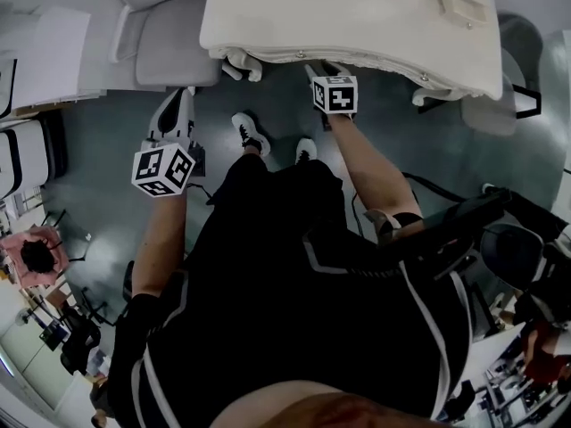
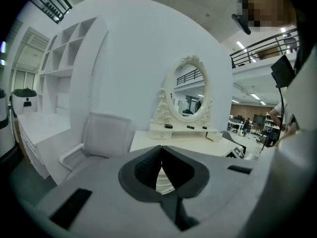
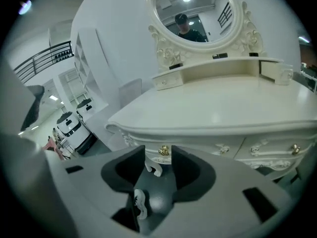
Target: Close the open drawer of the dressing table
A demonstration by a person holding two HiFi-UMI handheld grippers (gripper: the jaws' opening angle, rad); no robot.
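So the dressing table is a cream-white one with curly carved trim and a bare, flat top. At the far edge sits an oval mirror in an ornate frame over a low shelf. The small drawer at the shelf's right end sticks out toward the near side. The front drawers, with gold knobs, look flush.
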